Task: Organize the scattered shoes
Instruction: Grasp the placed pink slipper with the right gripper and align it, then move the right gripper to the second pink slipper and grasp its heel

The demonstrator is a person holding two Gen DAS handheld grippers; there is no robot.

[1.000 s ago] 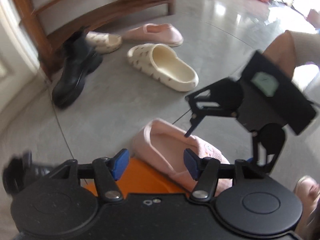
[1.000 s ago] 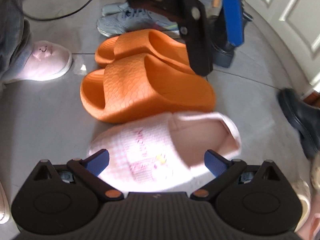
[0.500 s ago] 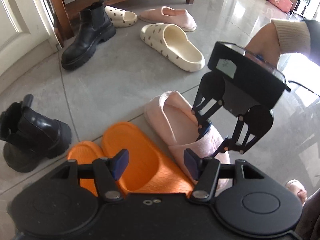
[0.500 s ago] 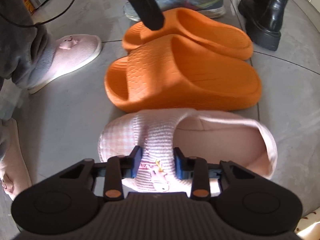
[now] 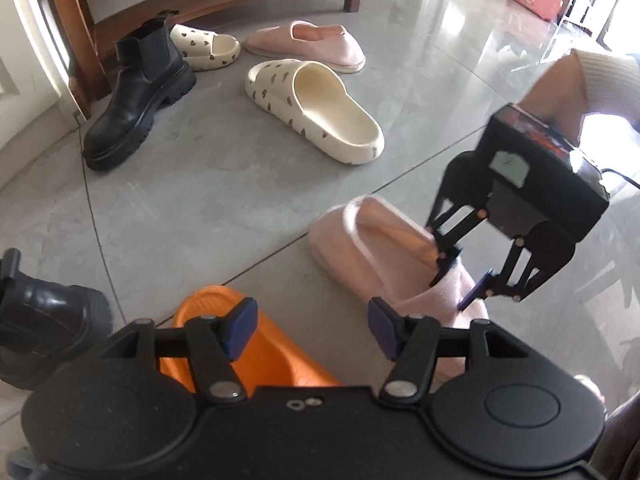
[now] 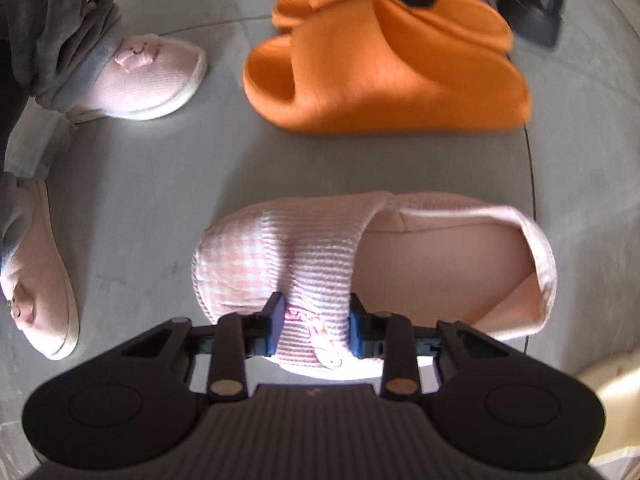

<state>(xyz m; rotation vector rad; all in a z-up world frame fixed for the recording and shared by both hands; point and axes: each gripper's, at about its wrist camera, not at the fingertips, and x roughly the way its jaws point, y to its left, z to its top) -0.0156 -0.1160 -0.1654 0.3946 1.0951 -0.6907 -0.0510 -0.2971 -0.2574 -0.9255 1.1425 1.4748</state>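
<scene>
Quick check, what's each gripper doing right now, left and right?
Left gripper: open, holding nothing, above the orange slides.
Right gripper: jaws have just been closing; now shut on the upper of the pink slipper.

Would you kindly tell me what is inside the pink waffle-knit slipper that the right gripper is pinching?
The pink waffle-knit slipper shows only a bare peach insole at its open heel. The right gripper squeezes the upper, which covers the toe end, so whatever is in there stays hidden.
</scene>
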